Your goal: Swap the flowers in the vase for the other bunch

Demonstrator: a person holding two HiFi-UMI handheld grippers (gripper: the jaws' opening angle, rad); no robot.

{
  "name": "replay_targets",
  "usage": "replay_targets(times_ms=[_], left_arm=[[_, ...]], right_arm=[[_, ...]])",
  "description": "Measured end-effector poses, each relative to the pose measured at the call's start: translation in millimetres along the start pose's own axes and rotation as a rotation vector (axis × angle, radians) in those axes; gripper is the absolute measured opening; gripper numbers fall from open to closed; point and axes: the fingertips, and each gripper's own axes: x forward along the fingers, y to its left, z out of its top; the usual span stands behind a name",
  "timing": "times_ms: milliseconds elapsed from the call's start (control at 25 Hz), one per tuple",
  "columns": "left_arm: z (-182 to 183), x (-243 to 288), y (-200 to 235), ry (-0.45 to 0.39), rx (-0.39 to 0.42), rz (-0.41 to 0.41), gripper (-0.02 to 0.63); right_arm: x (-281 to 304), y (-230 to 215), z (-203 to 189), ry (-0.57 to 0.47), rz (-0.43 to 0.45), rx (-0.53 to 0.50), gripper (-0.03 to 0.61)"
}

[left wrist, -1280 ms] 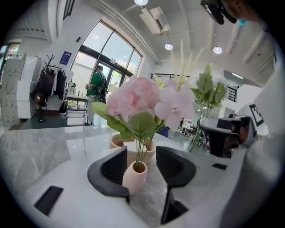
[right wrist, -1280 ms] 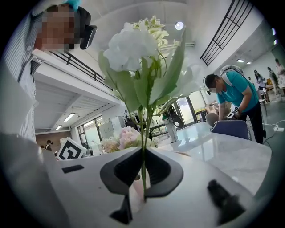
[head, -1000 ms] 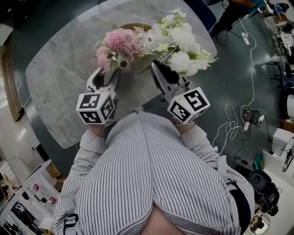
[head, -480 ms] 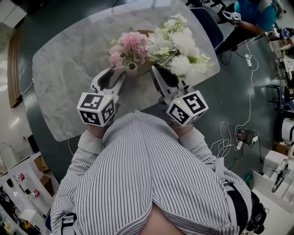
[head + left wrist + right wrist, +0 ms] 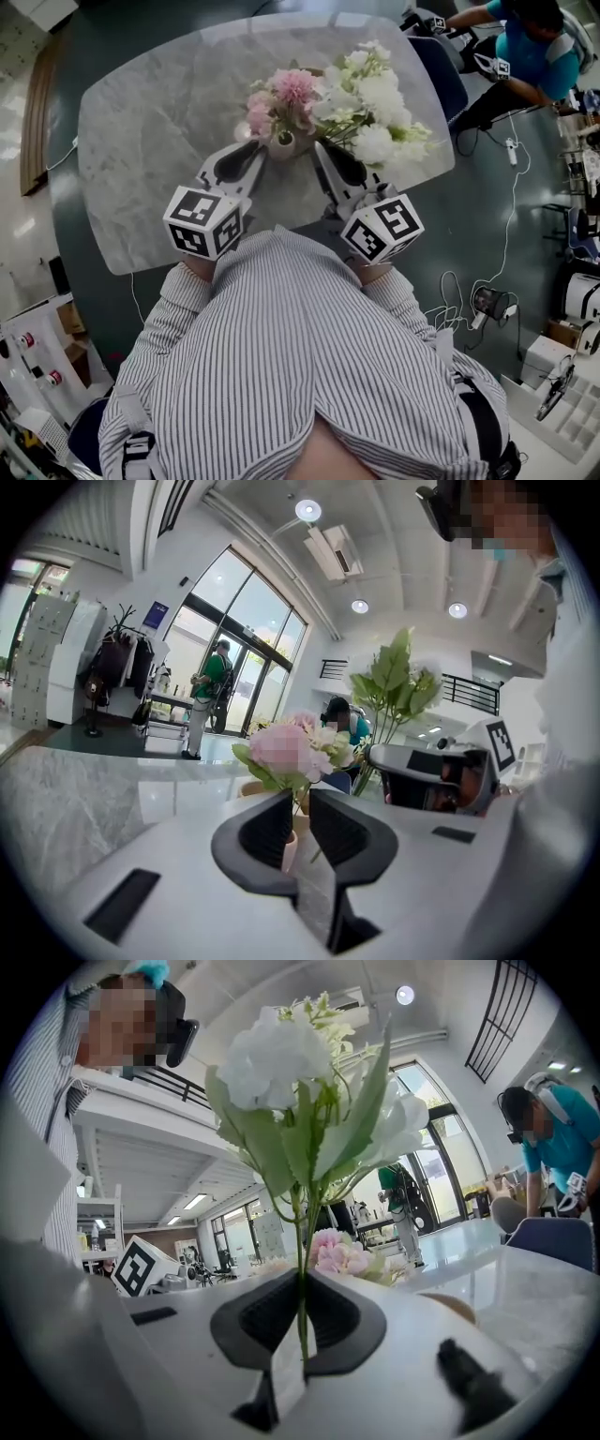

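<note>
Both pairs of jaws are sitting close together on stems. The left gripper [image 5: 300, 803] has just been closing its jaws, and they are now standing at a slim gap. The stems of the pink bunch [image 5: 281, 94] are running through that gap just above the rim of the vase [image 5: 284, 145]. The jaws seem to be pinching those stems, though the contact itself is hard to confirm. The right gripper [image 5: 302, 1283] is clamping its jaws almost fully together on the thin green stems of the white bunch [image 5: 370, 98] and carrying it upright, clear of the bench [image 5: 150, 141].

What matters for the coming move is how the pink stems are lying. They are rising nearly straight up out of the vase's mouth, across the roughly level left jaws, so the pull is probably going to have to follow that upright line to avoid tipping the vase. The vase is standing just off the left jaws' tips, ahead and to the left of the right jaws, toward the near edge of the bench and well in from its corners. The white blooms are crowding against the pink ones on their right.
</note>
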Motion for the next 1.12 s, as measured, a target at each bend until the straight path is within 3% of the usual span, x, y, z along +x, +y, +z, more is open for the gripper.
replay_targets(times_ms=[320,1120], left_arm=[[-4.3,-14.0,32.8,-0.019,-0.032,0.023,0.037],[-5.9,-3.6,18.0,-0.004,-0.052,-0.002,0.035]], right_arm=[[28.3,14.0,-15.7,0.024,0.014,-0.01,0.029],[23.4,13.4,-14.6,0.055,0.027,-0.047,0.029]])
